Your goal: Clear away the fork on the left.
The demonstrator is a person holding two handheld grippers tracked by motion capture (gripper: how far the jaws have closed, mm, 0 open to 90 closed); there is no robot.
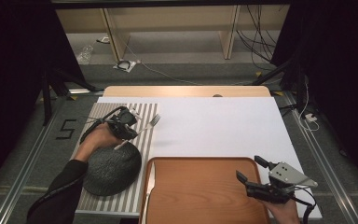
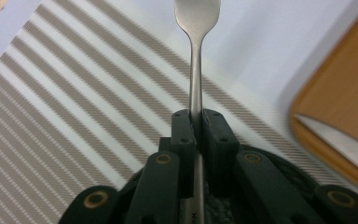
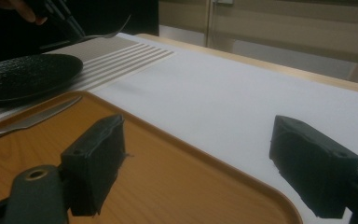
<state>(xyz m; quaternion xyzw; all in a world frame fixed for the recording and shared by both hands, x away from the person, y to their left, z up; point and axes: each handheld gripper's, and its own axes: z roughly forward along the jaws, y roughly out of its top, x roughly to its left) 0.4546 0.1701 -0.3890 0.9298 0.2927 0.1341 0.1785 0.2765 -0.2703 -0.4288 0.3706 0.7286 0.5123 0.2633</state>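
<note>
While our left gripper [image 1: 131, 125] pinches the slim metal fork [image 1: 142, 130] by its handle, tines point away over the striped mat [image 1: 142, 114]. Our right gripper [image 1: 250, 169] hangs with jaws spread above the smooth wooden tray [image 1: 200, 196].

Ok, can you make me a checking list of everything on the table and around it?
Surface: white table sheet, striped grey-and-white placemat on its left.
Job's things: silver metal fork; silver knife on the brown wooden tray; dark round woven mat.
Clutter: nothing seen.
Grippers: left tool shut on the fork's handle; right tool open over the tray.
Cables: black cables on the floor behind.
Surroundings: wooden shelf frame, dark curtains.
</note>
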